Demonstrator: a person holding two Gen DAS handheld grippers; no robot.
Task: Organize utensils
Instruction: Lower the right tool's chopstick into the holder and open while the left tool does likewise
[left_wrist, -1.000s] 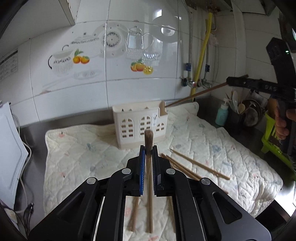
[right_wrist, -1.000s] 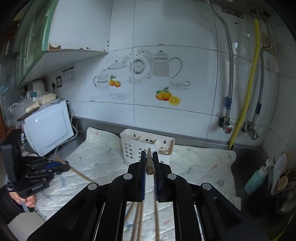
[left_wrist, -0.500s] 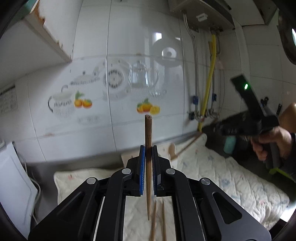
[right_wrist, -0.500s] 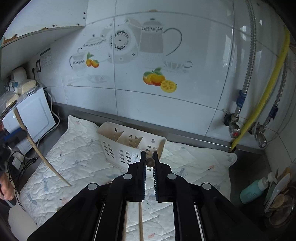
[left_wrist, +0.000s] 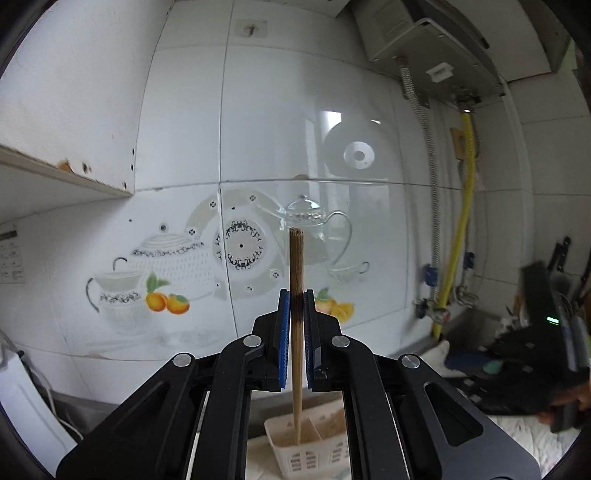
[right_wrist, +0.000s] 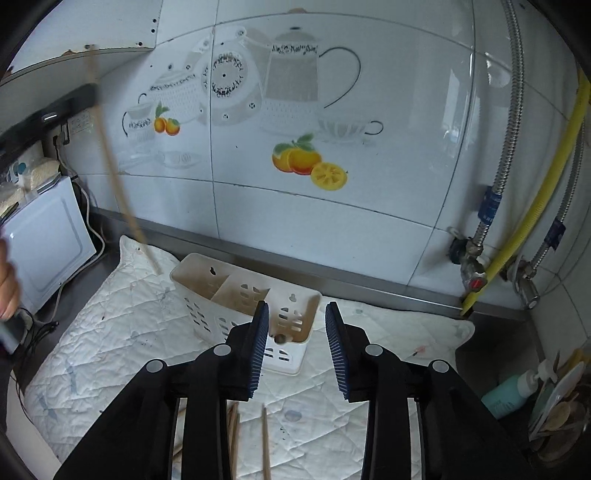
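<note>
White glazed wall tiles (right_wrist: 332, 229) printed with teapots and oranges back a steel bench (right_wrist: 495, 332) covered by a pale quilted mat (right_wrist: 118, 332).

On the mat stands a cream perforated plastic utensil caddy (right_wrist: 207, 295) with divided compartments. In the right wrist view it sits just ahead of the right tool (right_wrist: 295, 347), whose blue-padded fingers are spread wide with nothing between them. One brown wooden chopstick end (right_wrist: 280, 338) shows in the caddy's right compartment, seen end-on between the fingers. More loose wooden chopsticks (right_wrist: 265, 439) lie on the mat at 6 o'clock, below the right tool.

The left tool (left_wrist: 296, 328) is clenched on an upright brown wooden chopstick (left_wrist: 296, 266). Its blunt top rises above the pads toward 12 o'clock, and its thin lower end reaches down over the caddy's left compartment (left_wrist: 291, 432); whether it touches the bottom cannot be told.

At 4 o'clock in the right wrist view, a teal pump bottle (right_wrist: 513, 391) stands near the mat's edge. A white appliance (right_wrist: 44, 240) sits at 9 o'clock.
</note>
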